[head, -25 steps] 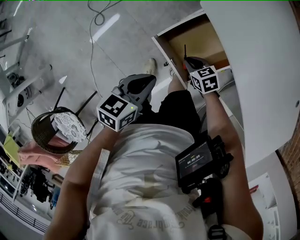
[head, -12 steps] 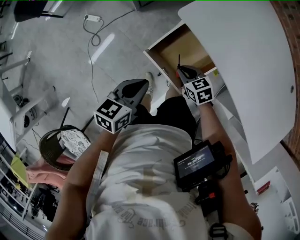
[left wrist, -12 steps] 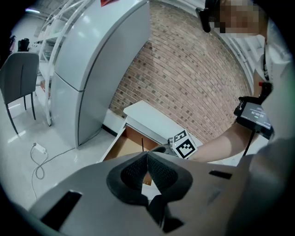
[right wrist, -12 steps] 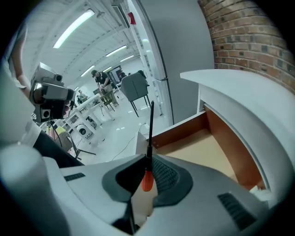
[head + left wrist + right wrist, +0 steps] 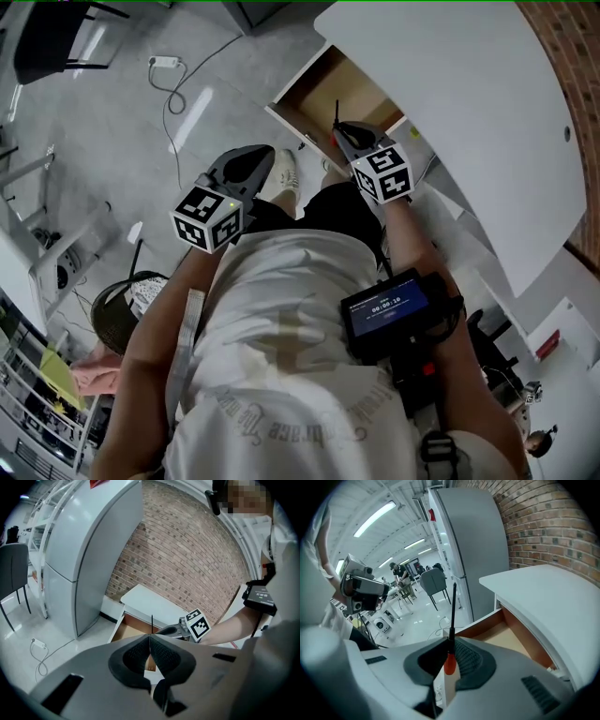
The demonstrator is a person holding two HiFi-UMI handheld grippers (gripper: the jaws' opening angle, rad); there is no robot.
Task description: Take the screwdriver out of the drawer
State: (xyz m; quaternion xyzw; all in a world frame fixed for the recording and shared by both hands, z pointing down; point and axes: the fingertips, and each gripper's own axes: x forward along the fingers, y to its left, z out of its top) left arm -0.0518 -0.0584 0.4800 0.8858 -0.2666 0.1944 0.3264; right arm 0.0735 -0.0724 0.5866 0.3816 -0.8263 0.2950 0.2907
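My right gripper (image 5: pixel 339 133) is shut on the screwdriver (image 5: pixel 450 654), whose orange handle sits between the pads while its thin black shaft (image 5: pixel 453 606) sticks up past the jaws. In the head view the screwdriver's shaft (image 5: pixel 337 114) rises above the open drawer (image 5: pixel 314 94), which juts from under the white tabletop (image 5: pixel 450 112). The drawer's brown floor (image 5: pixel 510 640) lies below the held tool. My left gripper (image 5: pixel 246 169) hangs to the left over the floor, shut with nothing in it. From the left gripper view, the right gripper (image 5: pixel 174 630) and the drawer (image 5: pixel 126 631) lie ahead.
A tall grey refrigerator (image 5: pixel 473 541) stands beyond the drawer, with a brick wall (image 5: pixel 187 559) behind the table. A cable and plug (image 5: pixel 164 70) lie on the tiled floor. A dark chair (image 5: pixel 433 584) and other furniture stand farther off.
My right gripper has risen with the screwdriver, lifting it up out of the drawer. The left gripper has risen a little as well, and the head view has swung.
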